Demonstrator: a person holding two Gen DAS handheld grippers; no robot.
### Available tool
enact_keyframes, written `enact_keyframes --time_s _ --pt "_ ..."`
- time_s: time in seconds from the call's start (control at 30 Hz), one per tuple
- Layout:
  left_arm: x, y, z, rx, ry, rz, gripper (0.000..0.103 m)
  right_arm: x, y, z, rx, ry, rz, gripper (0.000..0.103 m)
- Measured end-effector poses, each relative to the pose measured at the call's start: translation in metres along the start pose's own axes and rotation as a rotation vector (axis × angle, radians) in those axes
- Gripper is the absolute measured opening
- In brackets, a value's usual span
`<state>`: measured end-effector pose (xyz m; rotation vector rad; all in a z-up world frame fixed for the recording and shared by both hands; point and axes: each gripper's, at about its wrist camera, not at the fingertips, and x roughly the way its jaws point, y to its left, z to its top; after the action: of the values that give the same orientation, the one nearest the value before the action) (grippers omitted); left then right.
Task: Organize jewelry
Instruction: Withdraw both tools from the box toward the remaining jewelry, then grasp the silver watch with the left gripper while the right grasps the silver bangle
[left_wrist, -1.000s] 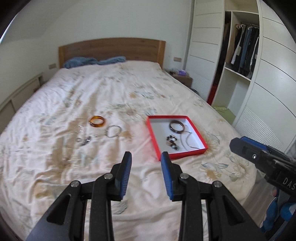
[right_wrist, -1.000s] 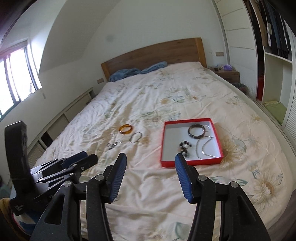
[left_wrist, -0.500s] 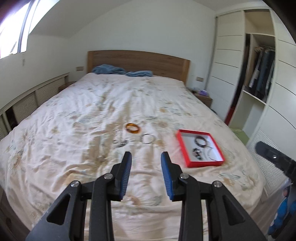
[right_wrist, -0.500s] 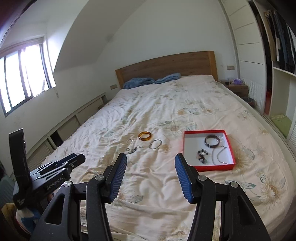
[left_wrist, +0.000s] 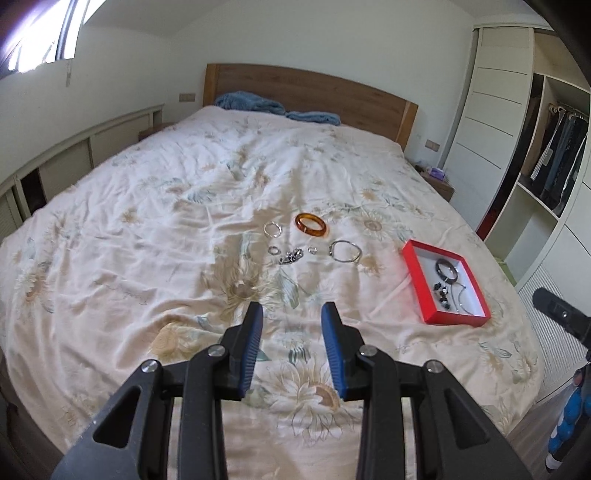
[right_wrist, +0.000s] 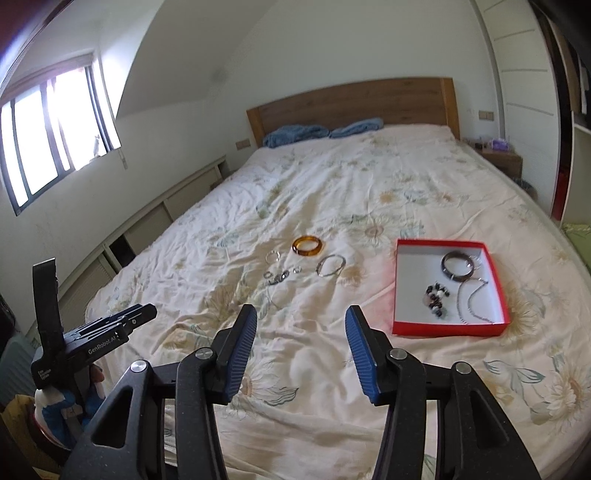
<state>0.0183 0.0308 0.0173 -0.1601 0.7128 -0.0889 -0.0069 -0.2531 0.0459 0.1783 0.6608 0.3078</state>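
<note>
A red tray lies on the bed at right, holding a dark bangle, a bead bracelet and a silver chain. Loose on the bedspread lie an amber bangle, a silver bangle, a silver hoop and small rings with a dark clasp piece. My left gripper is open and empty, above the bed's near part. My right gripper is open and empty, short of the jewelry.
The bed has a floral cover, a wooden headboard and blue pillows. A wardrobe with hanging clothes stands right, low cabinets left. The left gripper's body shows in the right wrist view.
Both grippers have pulled back and tilted up, so more of the bed and room shows. The left view has swung left, centring on the loose jewelry. Jaws stay open.
</note>
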Motion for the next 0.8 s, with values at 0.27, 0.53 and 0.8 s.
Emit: enact_keyframes --time_s 0.27,0.53,0.8 --pt "0.088 0.004 0.014 -0.01 0.08 -0.033 0.031 0.083 -0.02 0.014 0.007 0.102 0.012 0.041" --pt "0.166 0.002 0.036 -0.01 0.123 -0.078 0.031 0.177 -0.035 0.029 0.001 0.206 0.038 0.039" --pt "0.234 -0.001 0.059 0.021 0.149 -0.129 0.03 0.257 -0.052 0.041 0.042 0.263 0.041 0.039"
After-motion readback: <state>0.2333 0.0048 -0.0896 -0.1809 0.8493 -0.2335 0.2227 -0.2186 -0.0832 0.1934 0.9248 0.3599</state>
